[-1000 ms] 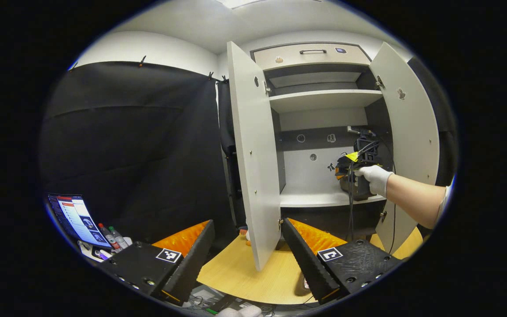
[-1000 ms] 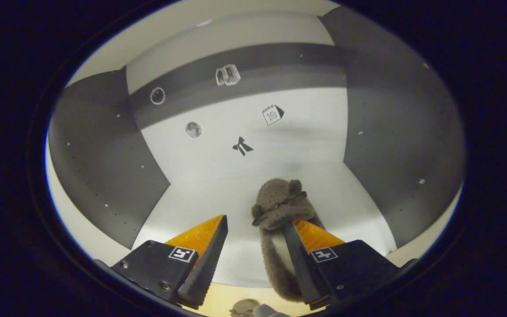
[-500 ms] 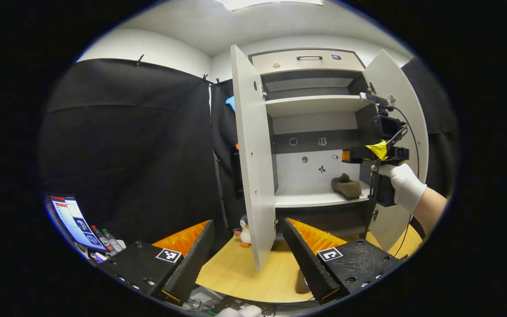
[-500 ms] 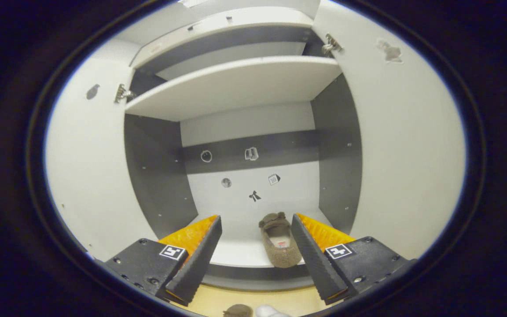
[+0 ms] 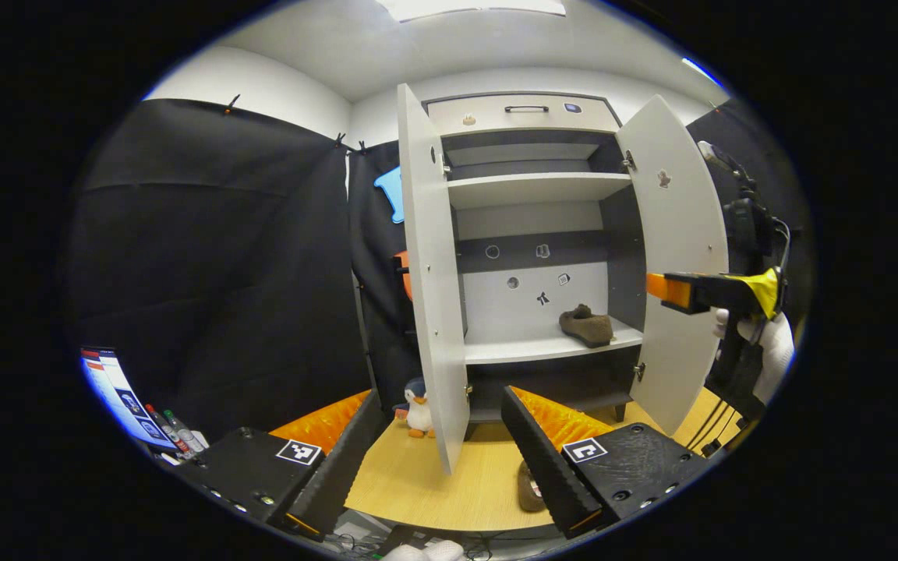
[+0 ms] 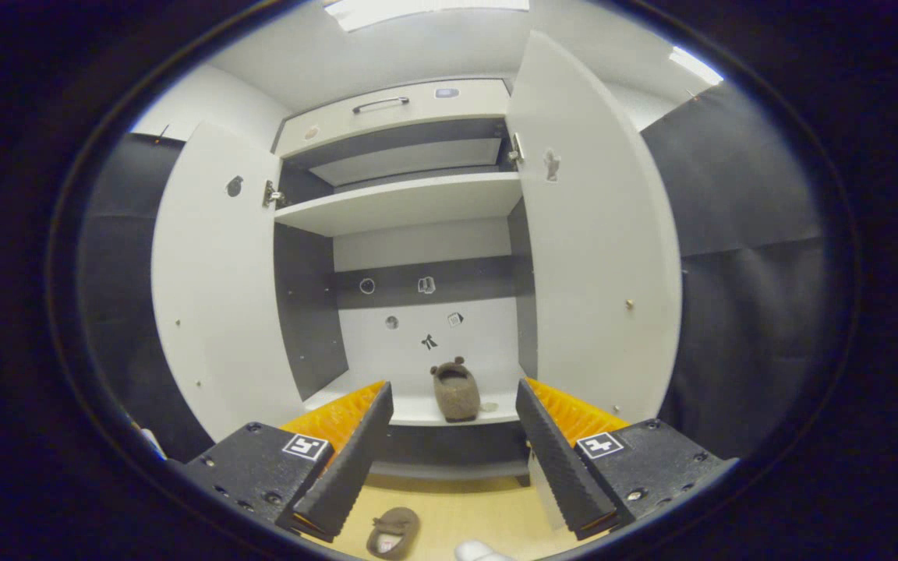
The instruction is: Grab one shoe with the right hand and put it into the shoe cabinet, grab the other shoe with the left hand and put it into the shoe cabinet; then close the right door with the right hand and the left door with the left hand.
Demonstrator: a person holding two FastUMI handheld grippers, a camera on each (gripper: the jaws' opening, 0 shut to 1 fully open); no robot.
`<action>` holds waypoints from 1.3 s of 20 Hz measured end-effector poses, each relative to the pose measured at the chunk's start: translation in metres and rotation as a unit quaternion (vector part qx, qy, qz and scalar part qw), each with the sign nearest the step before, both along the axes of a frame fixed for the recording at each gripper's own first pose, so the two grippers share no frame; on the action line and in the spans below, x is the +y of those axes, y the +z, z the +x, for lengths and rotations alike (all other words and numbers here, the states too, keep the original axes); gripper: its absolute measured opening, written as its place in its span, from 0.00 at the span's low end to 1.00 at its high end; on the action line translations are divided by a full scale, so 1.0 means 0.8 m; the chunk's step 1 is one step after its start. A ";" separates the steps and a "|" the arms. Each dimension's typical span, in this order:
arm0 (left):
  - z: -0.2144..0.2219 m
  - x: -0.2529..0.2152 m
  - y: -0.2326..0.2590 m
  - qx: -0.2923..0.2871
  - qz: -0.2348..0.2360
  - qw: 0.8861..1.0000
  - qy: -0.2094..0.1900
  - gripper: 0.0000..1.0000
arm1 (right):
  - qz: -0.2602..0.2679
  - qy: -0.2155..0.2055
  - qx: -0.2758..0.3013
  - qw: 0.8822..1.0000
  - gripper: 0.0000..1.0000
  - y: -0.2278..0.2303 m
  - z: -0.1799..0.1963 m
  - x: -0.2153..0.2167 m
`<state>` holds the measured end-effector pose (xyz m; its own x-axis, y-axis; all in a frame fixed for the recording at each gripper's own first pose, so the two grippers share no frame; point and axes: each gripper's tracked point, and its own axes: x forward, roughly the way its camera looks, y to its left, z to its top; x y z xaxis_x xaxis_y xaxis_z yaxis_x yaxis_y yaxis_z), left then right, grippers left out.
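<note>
Outside the cabinet (image 6: pixel 418 202), right tool (image 6: pixel 453 460) has withdrawn.

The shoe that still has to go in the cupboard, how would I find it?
Start at the tall shoe cabinet with both doors open. Look down to the wooden floor before it: the brown fuzzy shoe lies there, unlike its twin, already on the lower shelf.

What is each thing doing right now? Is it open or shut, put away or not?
Left door: open.
Right door: open.
Drawer: shut.
Shoe on the shelf: put away, lying flat.
Shoe on the floor: not put away.
Left tool: open, empty.
Right tool: open, empty.
</note>
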<state>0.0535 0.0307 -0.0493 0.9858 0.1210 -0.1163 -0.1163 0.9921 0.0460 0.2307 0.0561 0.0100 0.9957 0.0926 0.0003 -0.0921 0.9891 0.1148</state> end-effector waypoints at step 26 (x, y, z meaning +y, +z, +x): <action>0.132 -0.143 -0.429 0.300 -0.049 0.943 -0.136 0.97 | -0.015 -0.107 0.104 0.989 1.00 -0.143 -0.110 -0.168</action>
